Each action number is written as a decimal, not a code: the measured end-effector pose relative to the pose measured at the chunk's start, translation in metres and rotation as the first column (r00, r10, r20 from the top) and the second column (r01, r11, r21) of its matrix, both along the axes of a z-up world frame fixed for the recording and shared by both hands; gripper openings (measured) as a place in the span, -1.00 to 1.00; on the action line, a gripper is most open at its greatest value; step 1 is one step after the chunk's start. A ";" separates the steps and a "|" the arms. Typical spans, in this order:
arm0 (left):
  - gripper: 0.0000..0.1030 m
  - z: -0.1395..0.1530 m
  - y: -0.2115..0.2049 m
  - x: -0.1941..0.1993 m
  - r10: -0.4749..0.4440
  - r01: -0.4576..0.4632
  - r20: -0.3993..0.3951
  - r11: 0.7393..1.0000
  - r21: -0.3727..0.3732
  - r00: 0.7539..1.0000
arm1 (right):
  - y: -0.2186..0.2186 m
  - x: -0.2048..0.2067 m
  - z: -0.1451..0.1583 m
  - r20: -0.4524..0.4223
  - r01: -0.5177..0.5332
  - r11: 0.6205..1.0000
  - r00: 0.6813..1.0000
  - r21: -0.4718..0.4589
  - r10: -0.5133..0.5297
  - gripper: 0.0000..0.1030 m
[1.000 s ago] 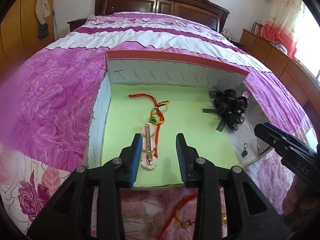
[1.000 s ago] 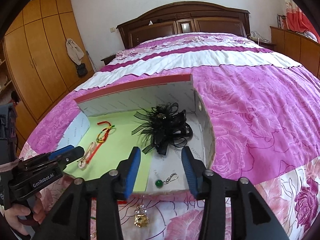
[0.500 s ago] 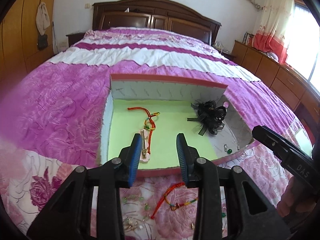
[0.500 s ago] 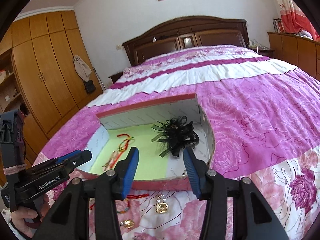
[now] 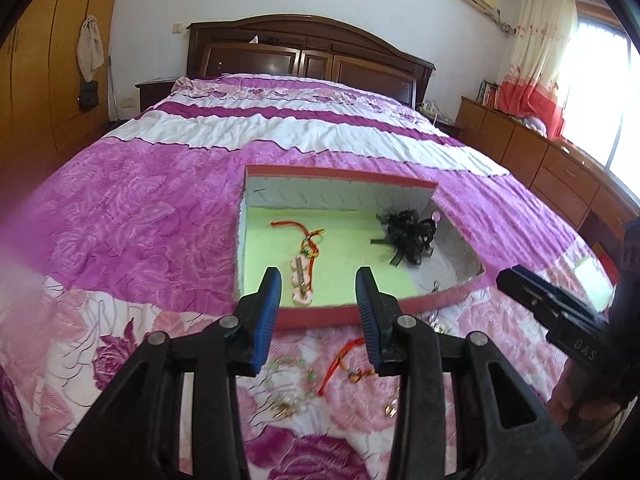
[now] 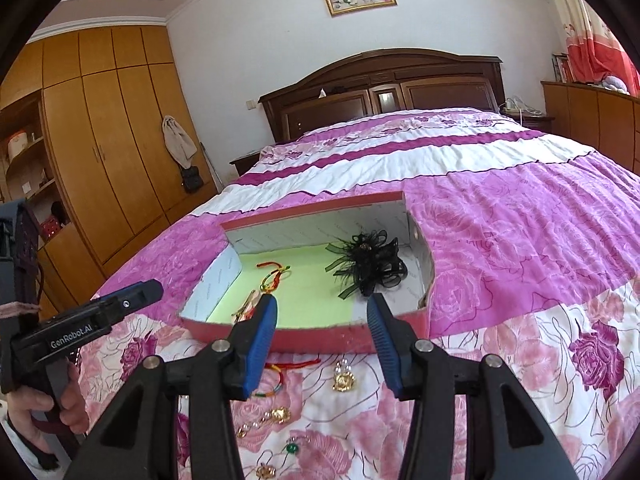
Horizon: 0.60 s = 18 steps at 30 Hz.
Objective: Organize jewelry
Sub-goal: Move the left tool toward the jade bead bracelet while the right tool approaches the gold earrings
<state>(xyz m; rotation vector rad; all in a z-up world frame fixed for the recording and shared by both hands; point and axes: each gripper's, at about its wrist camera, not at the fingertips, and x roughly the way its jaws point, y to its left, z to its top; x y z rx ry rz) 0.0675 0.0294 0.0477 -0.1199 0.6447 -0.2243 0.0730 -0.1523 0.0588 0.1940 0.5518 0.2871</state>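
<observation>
While 2 bracelets wait on the bedspread, left gripper and right gripper both agape, empty.

"GenRobot.AI" in white letters on the black body of the left tongs, seen from the right wrist. "DAS" in pale letters on the black body of the right tongs, seen from the left wrist; lettering cut short. Print on the box lining too small to read.
</observation>
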 end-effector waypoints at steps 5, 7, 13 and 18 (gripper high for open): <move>-0.40 -0.012 0.005 -0.003 -0.004 0.005 -0.046 1.000 0.026 0.999 | 0.003 -0.004 -0.009 -0.029 -0.011 1.000 1.000 -0.011 0.011 -0.02; -0.40 -0.020 0.007 -0.004 -0.006 0.008 -0.075 1.000 0.026 0.997 | 0.004 -0.004 -0.012 -0.043 -0.013 1.000 0.999 -0.013 0.012 -0.02; -0.40 -0.038 0.008 -0.009 -0.017 0.024 -0.144 0.999 0.046 0.989 | 0.005 -0.006 -0.023 -0.084 -0.023 0.999 0.996 -0.024 0.021 -0.02; -0.40 -0.052 0.008 -0.010 -0.025 0.038 -0.191 0.997 0.063 0.981 | 0.006 -0.010 -0.033 -0.133 -0.031 0.999 0.991 -0.032 0.027 -0.02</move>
